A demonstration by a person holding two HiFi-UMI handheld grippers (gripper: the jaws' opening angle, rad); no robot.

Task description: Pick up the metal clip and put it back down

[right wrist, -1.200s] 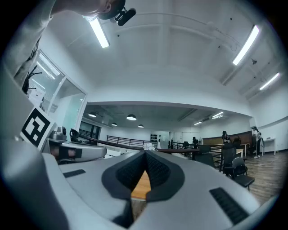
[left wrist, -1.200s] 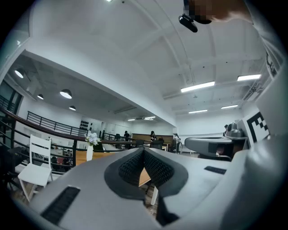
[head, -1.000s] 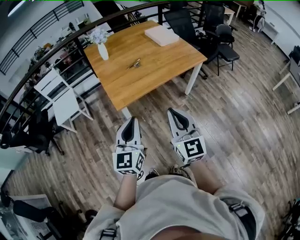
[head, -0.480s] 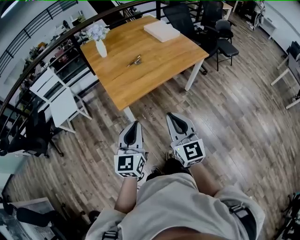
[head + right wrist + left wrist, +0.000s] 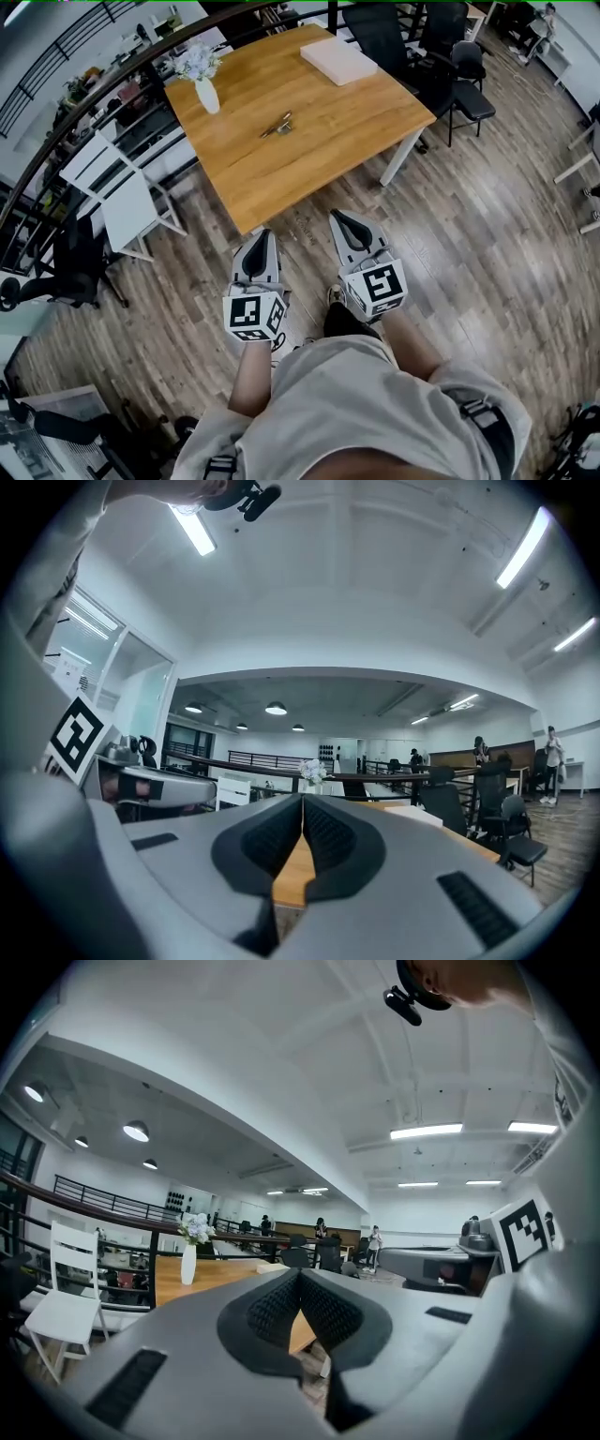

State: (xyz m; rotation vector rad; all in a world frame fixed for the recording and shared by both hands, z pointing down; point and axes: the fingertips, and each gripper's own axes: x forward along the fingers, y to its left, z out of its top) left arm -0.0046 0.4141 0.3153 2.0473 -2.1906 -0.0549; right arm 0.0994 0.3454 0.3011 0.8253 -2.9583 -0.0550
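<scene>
The metal clip lies near the middle of the wooden table, far ahead of both grippers in the head view. My left gripper and my right gripper are held side by side over the wood floor, short of the table's near edge. Both are shut with nothing between the jaws. In the left gripper view the left gripper has its pads pressed together, and the table shows beyond them. The right gripper is likewise closed in its own view, pointing at the table. Neither gripper view shows the clip.
A white vase of flowers stands at the table's far left and a flat white box at its far right. A white chair stands left of the table, black office chairs to its right. A dark railing runs behind.
The person has stepped a little closer to the table; the table's near edge now sits nearer the gripper tips. Both grippers remain shut and empty.
</scene>
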